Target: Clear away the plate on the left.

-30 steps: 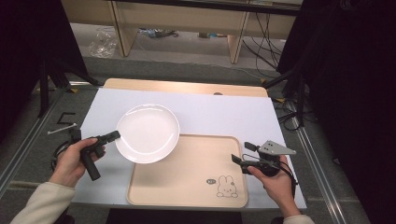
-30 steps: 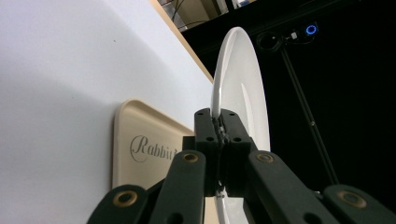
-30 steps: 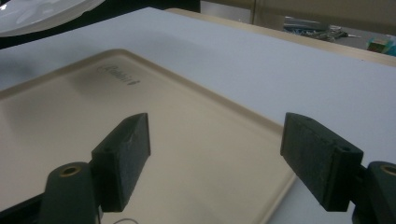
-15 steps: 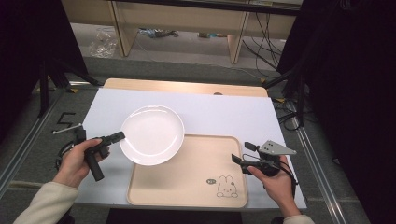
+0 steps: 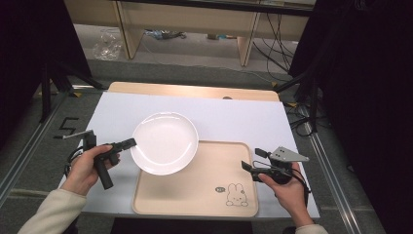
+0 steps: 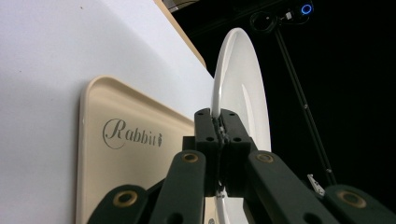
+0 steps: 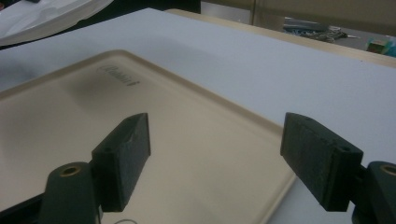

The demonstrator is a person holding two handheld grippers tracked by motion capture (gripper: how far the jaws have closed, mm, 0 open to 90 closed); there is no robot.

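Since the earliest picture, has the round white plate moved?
Yes. The round white plate, clamped in the left gripper, has shifted right, further over the beige tray's top-left corner.

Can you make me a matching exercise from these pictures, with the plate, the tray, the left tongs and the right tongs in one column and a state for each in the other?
Column one:
1. white plate
2. beige tray
3. left tongs
4. right tongs

Column two:
A. open, holding nothing, at the tray's right edge
B. flat on the white table cover, with a rabbit drawing
C. clamped on a rim
D. gripped at its left edge, partly over the tray

Pairs: 1-D, 2-B, 3-C, 4-A
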